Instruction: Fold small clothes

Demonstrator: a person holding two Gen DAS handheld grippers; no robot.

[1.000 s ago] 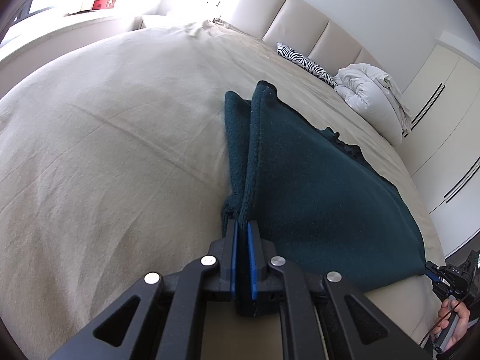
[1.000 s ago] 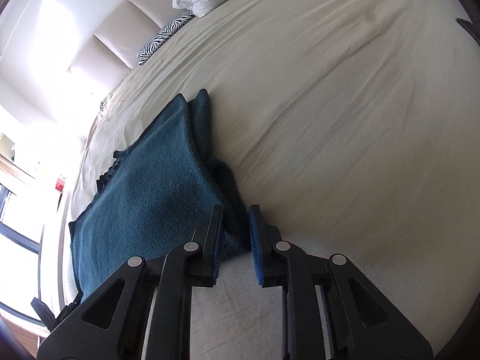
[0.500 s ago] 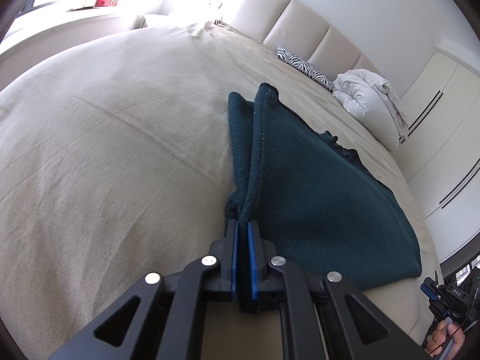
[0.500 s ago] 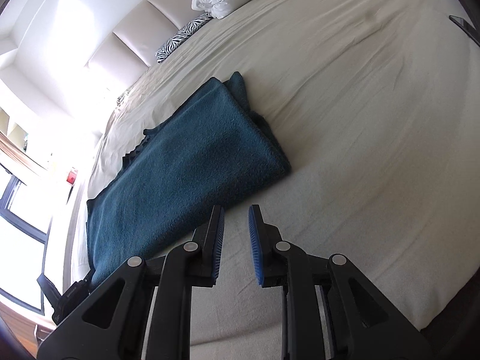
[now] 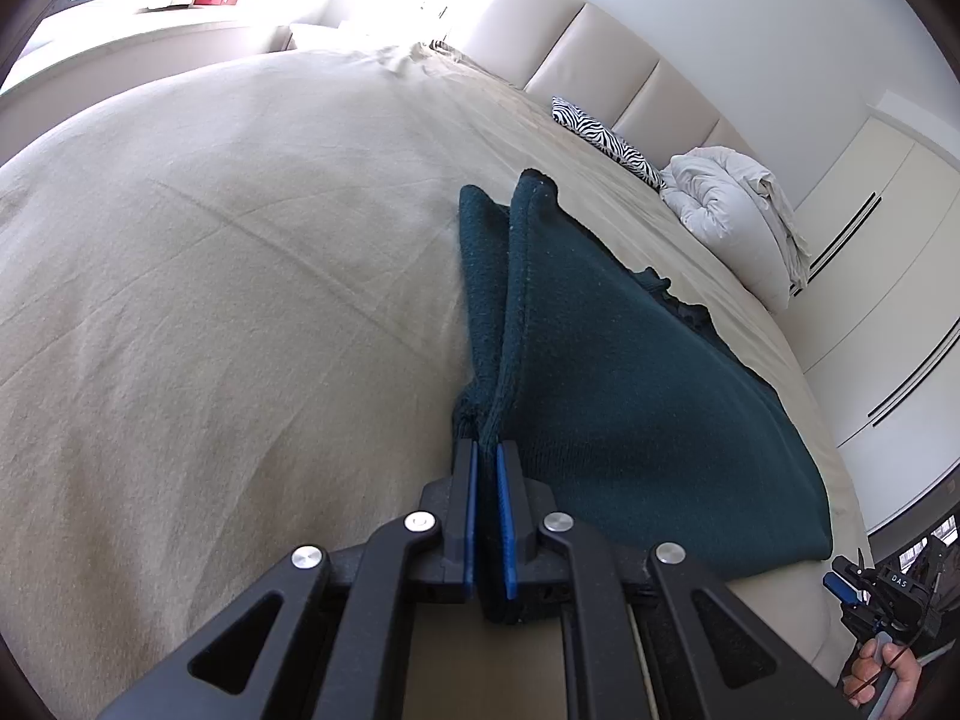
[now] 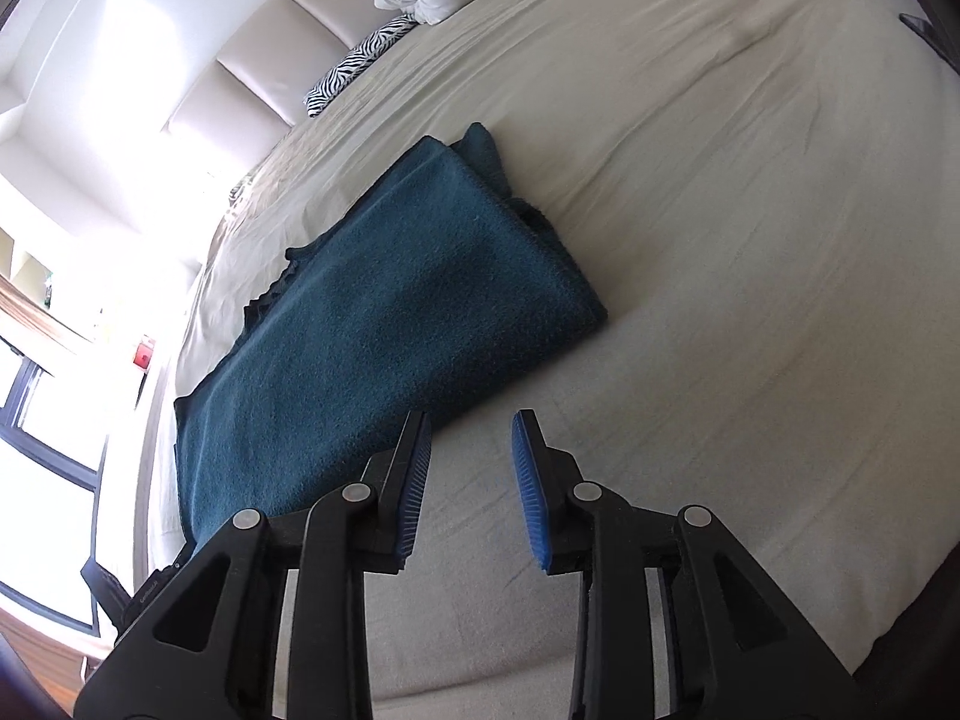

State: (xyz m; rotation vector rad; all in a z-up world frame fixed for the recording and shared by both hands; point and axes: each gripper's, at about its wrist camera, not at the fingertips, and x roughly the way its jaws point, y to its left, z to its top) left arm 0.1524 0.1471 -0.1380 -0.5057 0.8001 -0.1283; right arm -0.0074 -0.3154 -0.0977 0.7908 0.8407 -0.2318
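A dark teal knitted garment (image 5: 630, 396) lies folded in half on the beige bed sheet (image 5: 240, 312). My left gripper (image 5: 486, 456) is shut on the garment's near corner, pinching two layers that rise slightly off the sheet. In the right wrist view the same garment (image 6: 390, 324) lies flat as a long folded rectangle. My right gripper (image 6: 471, 438) is open and empty, just off the garment's near edge and above the bare sheet (image 6: 720, 300). The right gripper also shows at the left wrist view's lower right edge (image 5: 864, 588).
A zebra-print pillow (image 5: 606, 141) and a bundled white duvet (image 5: 732, 204) lie by the padded headboard (image 5: 600, 54). White wardrobe doors (image 5: 888, 276) stand beyond the bed's right side. A bright window sill (image 5: 150, 30) runs along the far left.
My right gripper let go of the garment corner, opened wider and drew back from it. The released corner now lies flat. My left gripper stays shut on its corner.
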